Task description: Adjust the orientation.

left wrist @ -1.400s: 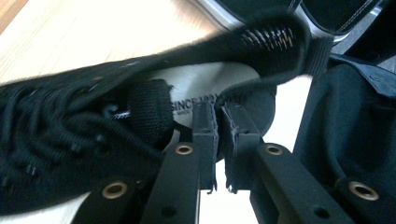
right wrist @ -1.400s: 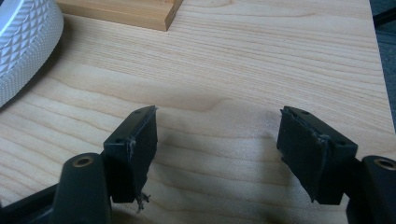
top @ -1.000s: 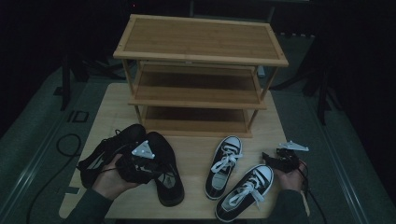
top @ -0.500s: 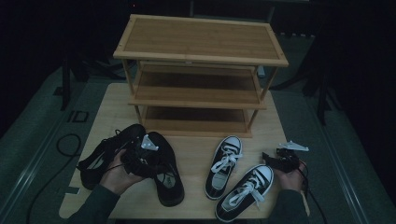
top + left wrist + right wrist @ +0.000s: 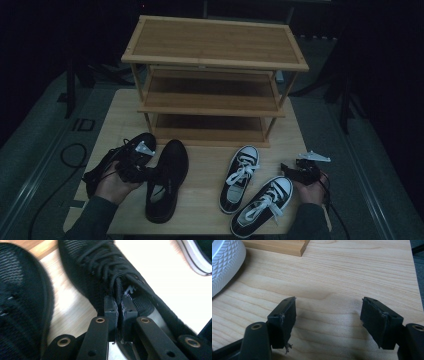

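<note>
I logged the left gripper with its two black jaws clenched on the tongue and lace edge of the black mesh lace-up shoe, right at the shoe's opening. In the high view that black mesh lace-up shoe lay on the light wooden table, toe pointing toward the three-tier bamboo shoe rack, with the left gripper against its left side. Its partner, the second black mesh shoe, sat just beside it on the left, partly under my left hand.

The right gripper was released, jaws wide apart, with bare table between them and nothing held. In the high view the right gripper rested near the table's right edge, just beside the pair of black-and-white canvas sneakers. A white textured sneaker toe showed at the upper left of the right gripper view.
</note>
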